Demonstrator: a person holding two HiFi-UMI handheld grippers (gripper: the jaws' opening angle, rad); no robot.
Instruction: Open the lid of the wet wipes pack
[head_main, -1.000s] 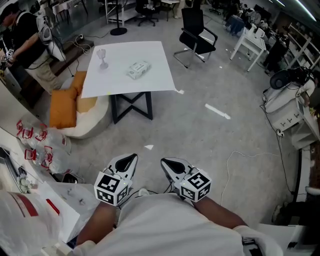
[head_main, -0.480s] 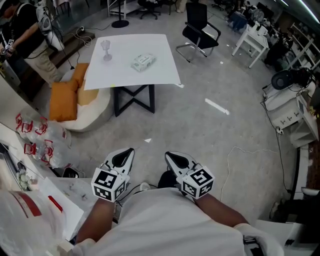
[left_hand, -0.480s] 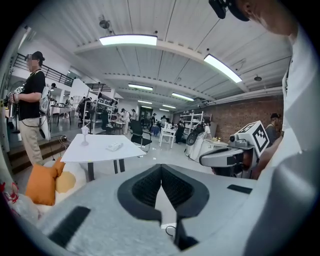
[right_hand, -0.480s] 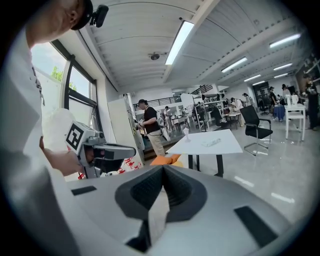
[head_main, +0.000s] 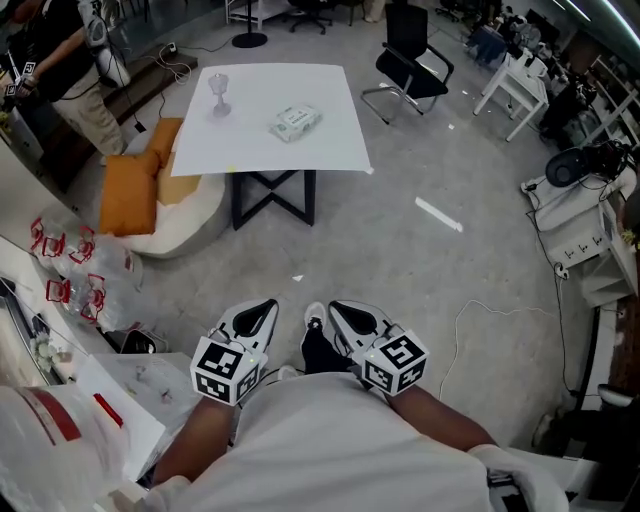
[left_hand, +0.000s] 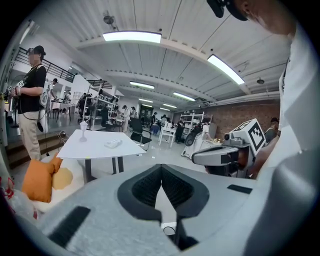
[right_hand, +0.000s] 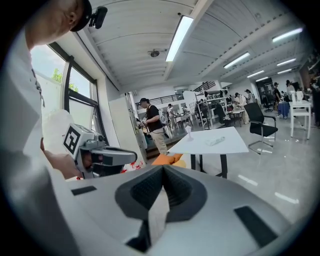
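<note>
A: State of the tools?

B: Left tool has its jaws closed, pads meeting at the tips, nothing between them. Right tool is the same: jaws together, empty. Each gripper view confirms it.

A: Where are they?

B: Low in the head view, side by side close to the person's torso, pointing out over the floor. The person's shoe shows between them. Neither tool touches anything.

A: And the wet wipes pack?

B: The wet wipes pack lies flat on the white counter, toward its right half, well apart from both tools. Whether the lid is up or down is too small to tell from here.

A: Anything else on the counter?

B: A clear stemmed glass stands upright near the far left corner, apart from the pack.

A: Surroundings?

B: Orange cushions sit on a pale seat just left of the counter. A black office chair stands beyond its right far corner. Another person stands at the upper left. Clear bags with red print lie at the left edge, and a thin cable runs across the floor on the right.
</note>
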